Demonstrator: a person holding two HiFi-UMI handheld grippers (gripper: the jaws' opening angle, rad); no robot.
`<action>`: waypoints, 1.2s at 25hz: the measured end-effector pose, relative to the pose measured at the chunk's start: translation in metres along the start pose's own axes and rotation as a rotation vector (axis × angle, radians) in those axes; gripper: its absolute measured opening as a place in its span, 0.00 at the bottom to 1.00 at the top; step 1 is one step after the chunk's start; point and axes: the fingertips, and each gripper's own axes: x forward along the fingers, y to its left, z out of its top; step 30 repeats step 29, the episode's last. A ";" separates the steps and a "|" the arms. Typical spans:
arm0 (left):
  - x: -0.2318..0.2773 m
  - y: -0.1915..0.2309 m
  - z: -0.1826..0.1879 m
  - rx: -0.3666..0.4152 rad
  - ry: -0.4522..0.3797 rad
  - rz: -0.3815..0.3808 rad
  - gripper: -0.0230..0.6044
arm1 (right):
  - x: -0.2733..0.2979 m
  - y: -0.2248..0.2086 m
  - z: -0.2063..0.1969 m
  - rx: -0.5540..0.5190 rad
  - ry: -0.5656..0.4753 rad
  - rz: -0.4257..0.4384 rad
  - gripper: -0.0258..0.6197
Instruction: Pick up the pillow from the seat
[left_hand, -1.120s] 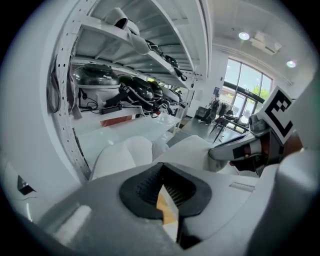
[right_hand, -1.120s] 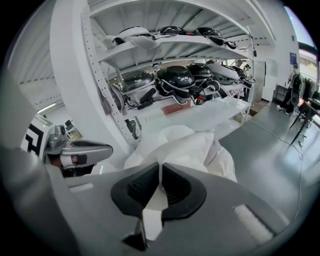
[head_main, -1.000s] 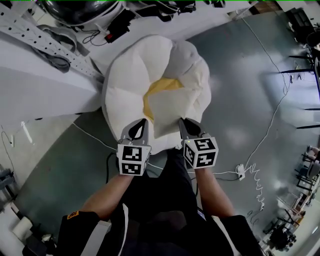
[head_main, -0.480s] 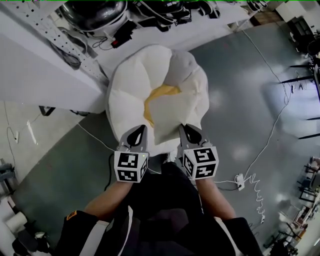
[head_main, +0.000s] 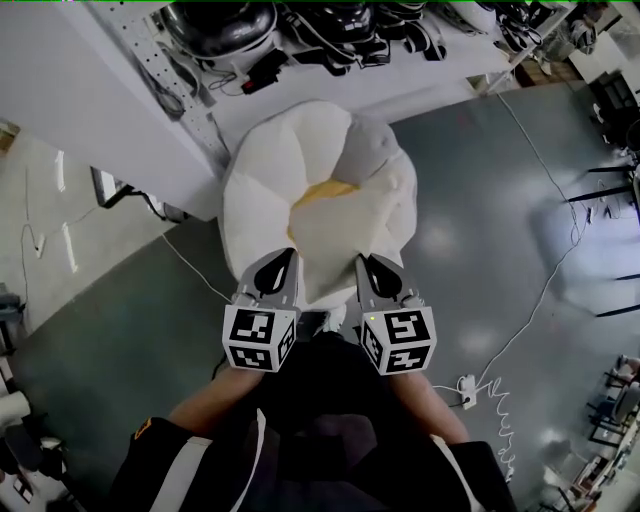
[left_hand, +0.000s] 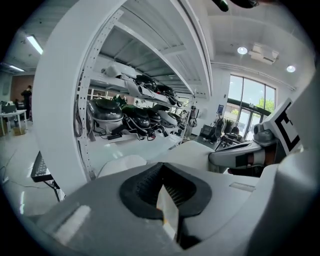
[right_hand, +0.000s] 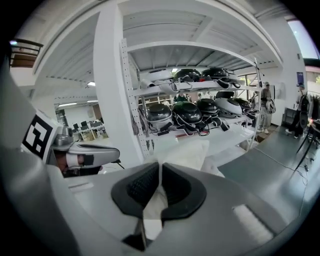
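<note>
Held left gripper (head_main: 277, 268) and right gripper (head_main: 372, 270) clamped on pillow (head_main: 335, 232) near corners; judged light, soft, floppy.

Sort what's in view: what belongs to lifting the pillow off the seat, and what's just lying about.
Job in hand: pillow, seat, left gripper and right gripper, both shut on the pillow.

Lying about: helmets on the shelving, power strip on the floor.
</note>
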 end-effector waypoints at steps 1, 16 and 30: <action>-0.003 -0.004 0.001 0.004 -0.005 0.000 0.04 | -0.005 0.001 0.003 -0.005 -0.010 0.005 0.07; 0.006 -0.034 -0.001 0.063 0.013 -0.037 0.04 | -0.028 -0.009 -0.001 -0.006 -0.038 -0.010 0.07; 0.021 -0.038 0.001 0.076 0.020 -0.045 0.04 | -0.024 -0.022 -0.005 -0.006 -0.018 -0.017 0.07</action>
